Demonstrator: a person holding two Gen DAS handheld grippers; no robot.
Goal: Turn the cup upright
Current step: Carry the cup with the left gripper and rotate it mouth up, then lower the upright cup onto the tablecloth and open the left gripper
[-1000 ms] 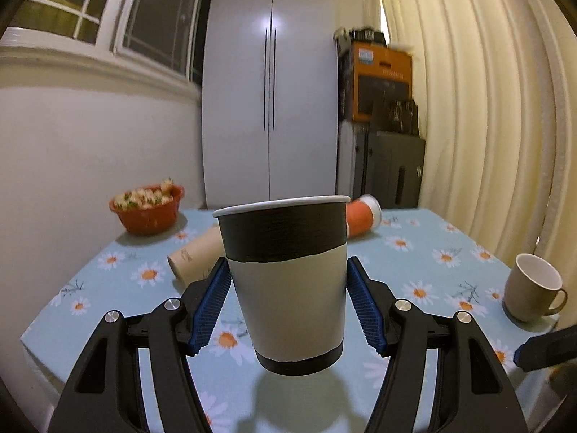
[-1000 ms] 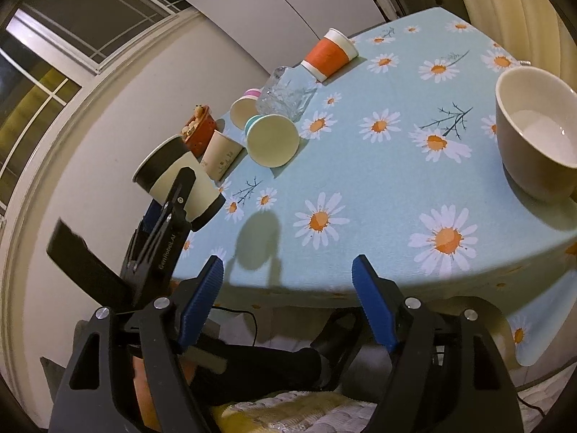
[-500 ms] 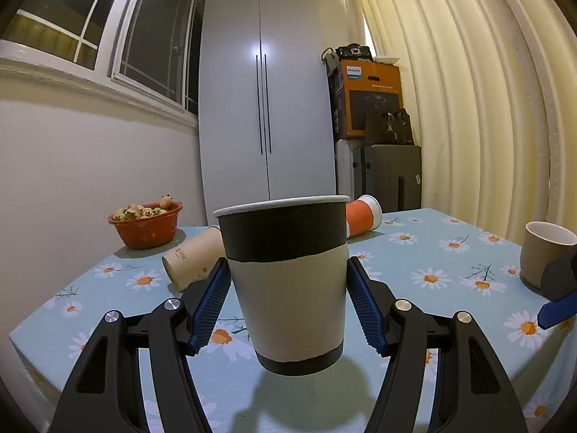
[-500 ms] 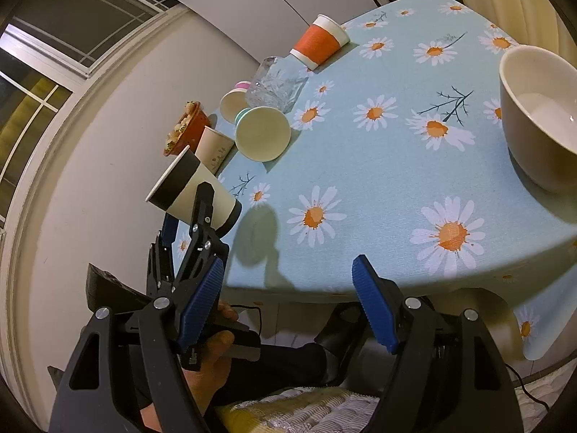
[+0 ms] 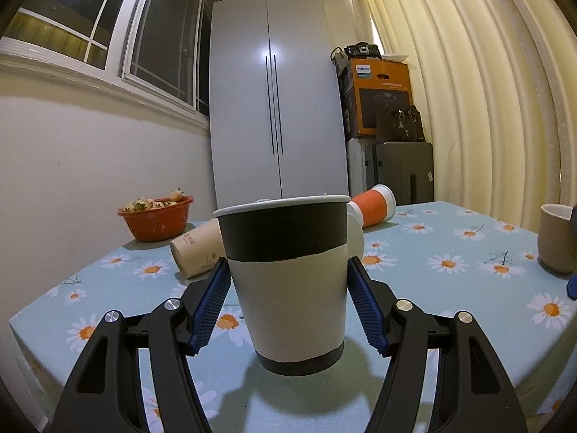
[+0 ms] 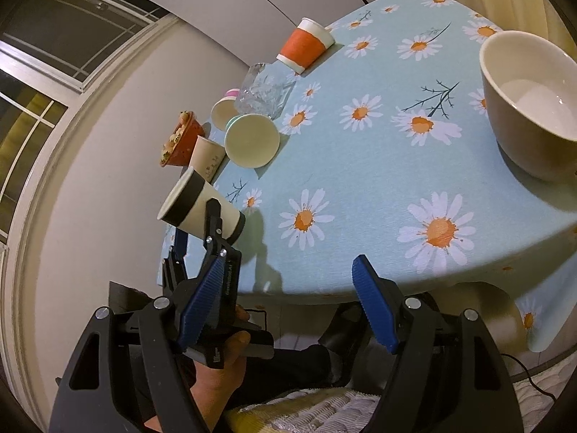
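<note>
Above the table point(image 5: 450, 324), the left claw point(image 5: 288, 303) grips the cup point(image 5: 288, 281) upright.

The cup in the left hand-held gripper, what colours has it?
Cream cup with black bands at rim and base; clearest in the left wrist view.

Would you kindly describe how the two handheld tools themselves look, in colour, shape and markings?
Both the left tool and right tool have black plastic frames with triangular cut-outs, silver round bolts and ribbed blue pads on the fingers. The left tool carries small white lettering on its side. A bare hand grips its black handle.
</note>
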